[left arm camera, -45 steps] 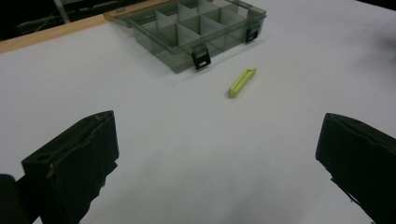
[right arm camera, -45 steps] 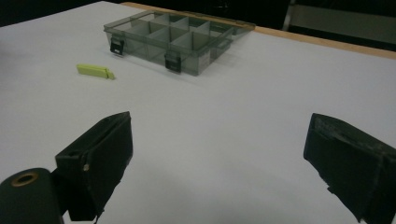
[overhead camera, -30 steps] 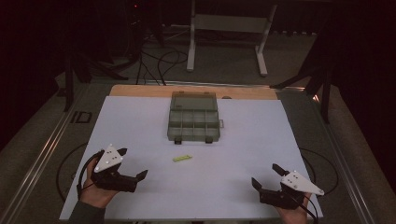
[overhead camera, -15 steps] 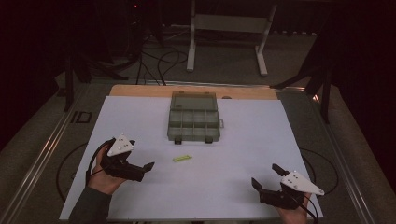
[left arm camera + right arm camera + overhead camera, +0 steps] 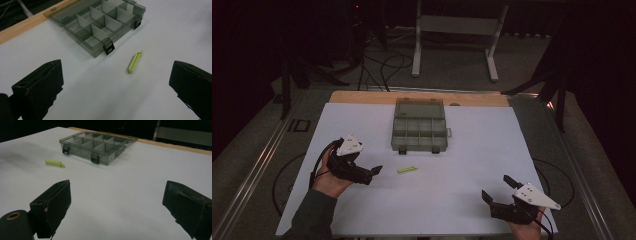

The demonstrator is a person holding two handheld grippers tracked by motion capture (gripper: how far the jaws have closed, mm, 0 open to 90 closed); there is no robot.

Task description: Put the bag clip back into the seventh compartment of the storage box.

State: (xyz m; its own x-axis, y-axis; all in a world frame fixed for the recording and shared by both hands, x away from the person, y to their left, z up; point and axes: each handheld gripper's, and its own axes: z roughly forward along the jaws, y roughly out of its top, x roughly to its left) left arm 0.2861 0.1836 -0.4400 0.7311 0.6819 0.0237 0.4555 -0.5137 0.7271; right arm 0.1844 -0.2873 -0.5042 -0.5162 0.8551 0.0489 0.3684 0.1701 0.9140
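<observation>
The work looks barely begun: the yellow-green clip (image 5: 407, 169) lies loose on the white table (image 5: 492, 150), just in front of the open box (image 5: 419, 131). The left gripper (image 5: 375, 171) points at it, jaws wide; the right gripper (image 5: 497, 191) waits well apart, also wide.

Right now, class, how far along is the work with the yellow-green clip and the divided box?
Done: the box lies open, compartments bare. In hand: the left gripper, fingers apart, points at the yellow-green clip on the table. Left: grasping it; the right gripper rests open.
</observation>
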